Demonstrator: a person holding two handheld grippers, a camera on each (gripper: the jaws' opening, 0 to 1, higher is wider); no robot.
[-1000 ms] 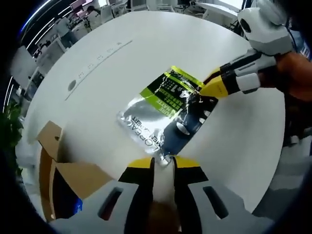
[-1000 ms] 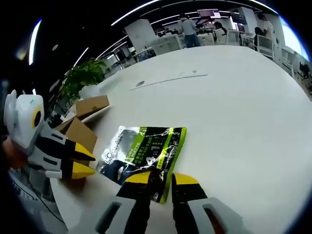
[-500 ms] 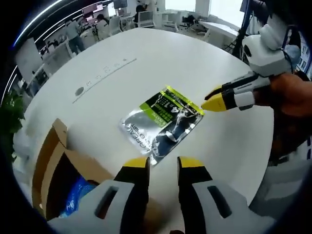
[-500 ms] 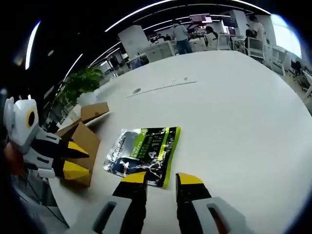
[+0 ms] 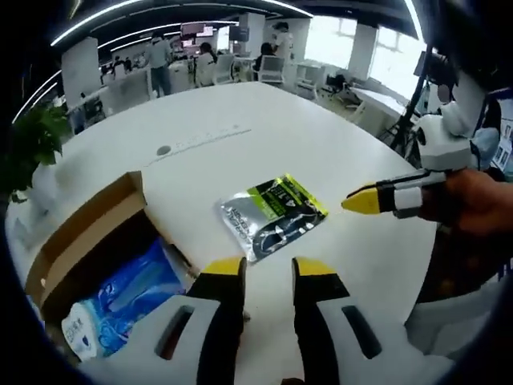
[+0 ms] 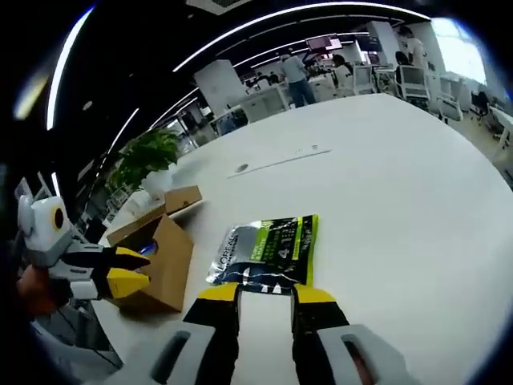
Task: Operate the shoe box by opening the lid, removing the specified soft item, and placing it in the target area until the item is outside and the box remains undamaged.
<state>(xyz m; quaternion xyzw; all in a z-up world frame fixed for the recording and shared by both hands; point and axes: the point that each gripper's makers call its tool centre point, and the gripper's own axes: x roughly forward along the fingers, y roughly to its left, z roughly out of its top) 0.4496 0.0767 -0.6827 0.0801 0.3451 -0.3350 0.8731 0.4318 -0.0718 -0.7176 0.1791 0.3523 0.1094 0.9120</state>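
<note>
A silver, black and lime-green soft pouch (image 5: 272, 215) lies flat on the white round table (image 5: 240, 152), outside the box. My left gripper (image 5: 267, 273) hovers just short of it, jaws open and empty. The right gripper (image 5: 361, 200) comes in from the right, its yellow tips a short way from the pouch. In the right gripper view the pouch (image 6: 268, 249) lies just beyond my open, empty right gripper (image 6: 268, 297). The brown cardboard shoe box (image 5: 80, 241) stands open at the left with a blue packet (image 5: 120, 301) inside. The left gripper (image 6: 128, 270) hangs open beside the box (image 6: 156, 257).
A potted plant (image 6: 148, 156) stands past the box near the table edge. A narrow cable slot (image 5: 200, 138) runs across the table's far part. People and desks fill the office background. A hand (image 5: 481, 212) holds the right gripper.
Both grippers have let go of the pouch and drawn back from it. The pouch now rests on the table, and the open box with the blue packet has come into view.
</note>
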